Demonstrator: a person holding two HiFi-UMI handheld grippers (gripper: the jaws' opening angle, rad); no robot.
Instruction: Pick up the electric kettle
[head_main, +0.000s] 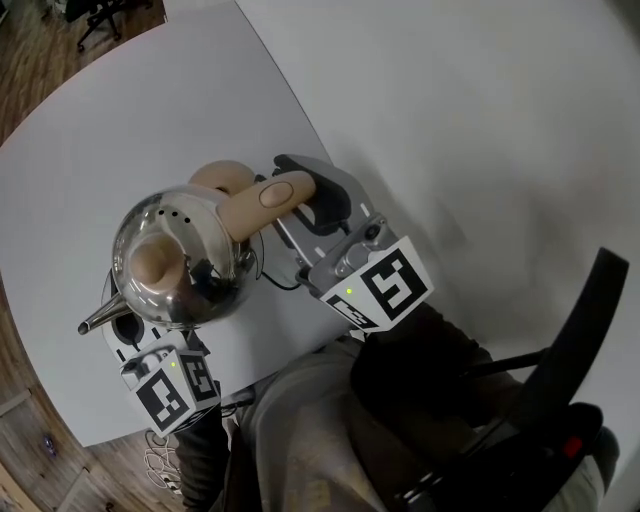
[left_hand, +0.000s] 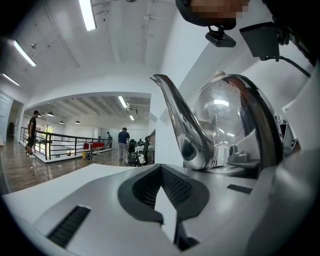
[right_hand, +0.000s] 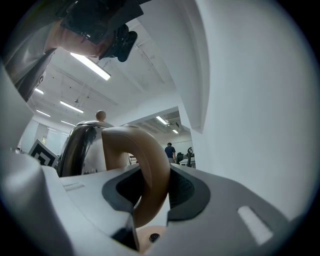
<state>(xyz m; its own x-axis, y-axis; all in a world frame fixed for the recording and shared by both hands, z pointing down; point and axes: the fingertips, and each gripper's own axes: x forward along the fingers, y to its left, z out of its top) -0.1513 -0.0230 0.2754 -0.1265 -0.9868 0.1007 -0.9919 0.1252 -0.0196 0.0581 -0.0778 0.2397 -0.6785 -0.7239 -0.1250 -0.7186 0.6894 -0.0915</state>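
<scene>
- Currently, we are working the grasp-and-lift step. The right gripper (head_main: 308, 193) is clamping the curved beige plastic handle (right_hand: 146, 170) of the polished steel electric kettle with the beige lid knob (head_main: 180, 262). The handle is sitting in the dark ribbed hollows of both pads.
- We are reading the kettle as standing over the near part of the pale grey table with the curved edge (head_main: 150, 120). Its thin steel spout (left_hand: 175, 112) is pointing toward the left gripper's side. We are unable to tell whether its underside is resting on a support or hanging clear.
- The left gripper (left_hand: 165, 197) is standing just below and beside the spout, with its jaws slightly parted and nothing between them. In the left gripper view it is sitting apart from the kettle.
- We are judging the grip as made and the lift itself as the work in hand.
- The next move is calling for a straight upward raise by the right gripper with the clamp unchanged. The steel body is hanging off one side of the handle and is likely to tip toward the spout.
- We are advising that the left gripper stay off the spout, and that the thin black cord (head_main: 275, 283) beside the kettle be watched for snagging.
</scene>
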